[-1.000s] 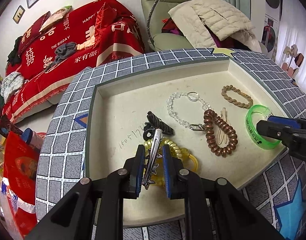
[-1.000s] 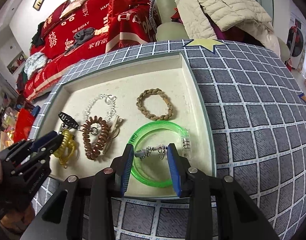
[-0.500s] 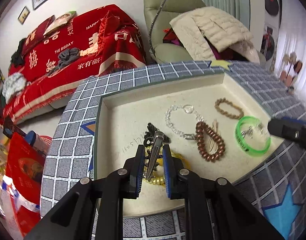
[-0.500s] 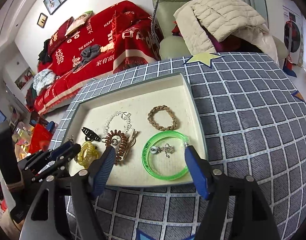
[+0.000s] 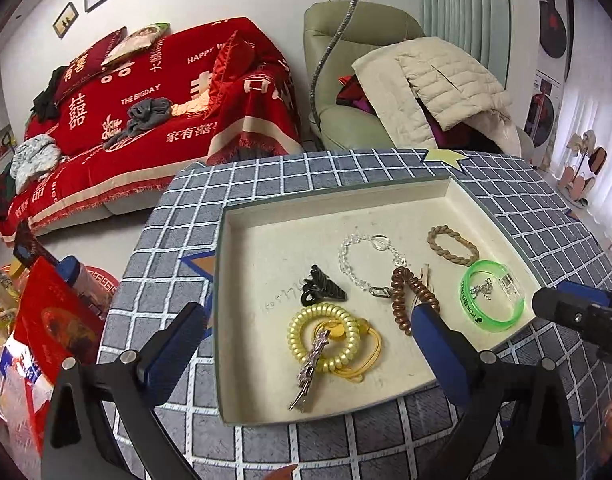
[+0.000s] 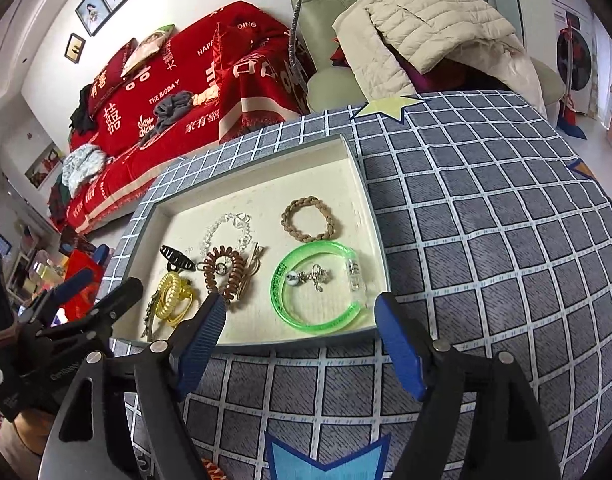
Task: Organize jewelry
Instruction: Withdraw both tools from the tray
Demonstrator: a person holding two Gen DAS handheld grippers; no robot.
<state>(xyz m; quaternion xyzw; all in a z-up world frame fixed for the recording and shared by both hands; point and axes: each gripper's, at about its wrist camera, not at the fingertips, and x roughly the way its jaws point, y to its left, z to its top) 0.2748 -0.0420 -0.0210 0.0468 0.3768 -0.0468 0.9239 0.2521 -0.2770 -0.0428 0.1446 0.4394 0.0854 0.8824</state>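
Note:
A shallow cream tray (image 5: 241,240) (image 6: 358,176) on the checked table holds the jewelry. A silver hair clip (image 5: 312,368) lies on a yellow coil tie (image 5: 324,338) (image 6: 169,290). Beside them lie a black claw clip (image 5: 320,290) (image 6: 177,258), a brown coil tie (image 5: 410,296) (image 6: 225,276), a clear bead bracelet (image 5: 366,260) (image 6: 225,230), a braided tan bracelet (image 5: 452,246) (image 6: 310,218) and a green bangle (image 5: 492,296) (image 6: 318,288) with a small silver charm (image 6: 310,278) inside. My left gripper (image 5: 306,344) is open above the tray's near edge. My right gripper (image 6: 299,340) is open, empty, at the tray's near edge.
The table has a grey checked cloth (image 6: 486,240). Behind it stand a red-covered sofa (image 5: 145,92) and a green armchair (image 5: 362,60) with a beige jacket. Red bags and clutter (image 5: 45,328) sit on the floor at the left.
My left gripper opened and let go of the silver hair clip, which now lies on the yellow coil tie. My right gripper opened, dropped the charm inside the green bangle, and both pulled back.

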